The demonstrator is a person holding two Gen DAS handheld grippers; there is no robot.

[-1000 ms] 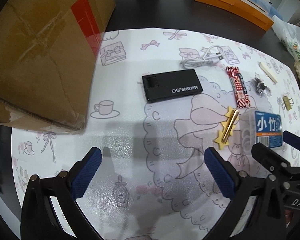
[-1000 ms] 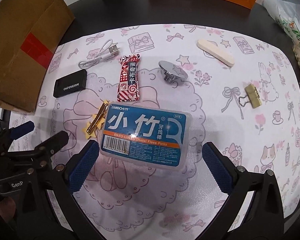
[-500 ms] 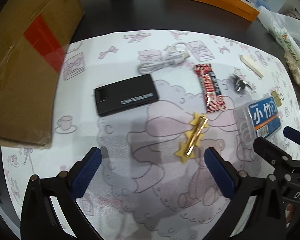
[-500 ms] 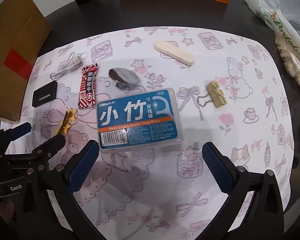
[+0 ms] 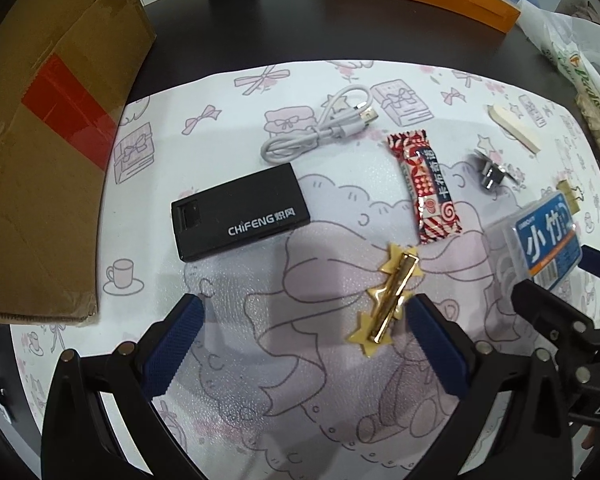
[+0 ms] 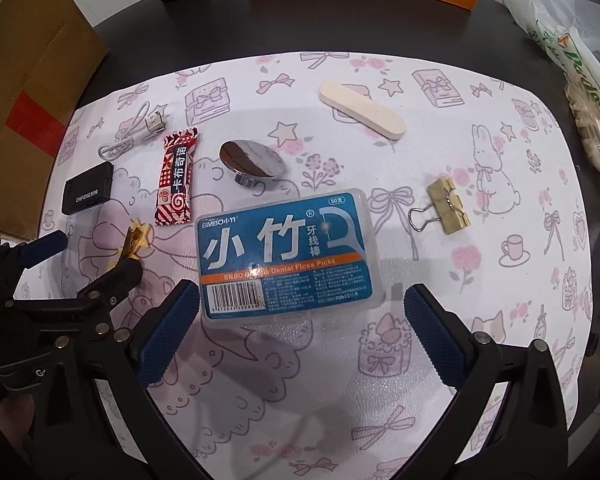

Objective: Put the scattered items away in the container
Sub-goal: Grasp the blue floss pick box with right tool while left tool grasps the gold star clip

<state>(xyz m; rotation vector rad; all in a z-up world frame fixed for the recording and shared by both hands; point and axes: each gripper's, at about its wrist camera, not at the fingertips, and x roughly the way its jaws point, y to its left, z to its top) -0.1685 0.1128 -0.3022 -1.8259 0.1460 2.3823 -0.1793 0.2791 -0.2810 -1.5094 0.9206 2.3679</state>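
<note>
A: Left gripper (image 5: 300, 334) spread wide, holding nothing, gold hair clip (image 5: 389, 301) by one pad. Right gripper (image 6: 300, 330) equally wide, bare, floss box (image 6: 283, 251) just ahead.

B: Also loose on the mat (image 6: 520, 152): power bank (image 5: 240, 211), cable (image 5: 320, 130), candy (image 5: 424, 186), binder clip (image 6: 446, 211). Cardboard box (image 5: 52, 152) at far left, inside hidden. Plenty left out.

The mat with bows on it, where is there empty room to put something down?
Bare mat lies right of the dental floss box, below the gold binder clip. More lies between the black CHIFENG case and the cardboard box. It is crowded around the candy bar, star hair clip and white cable.
</note>
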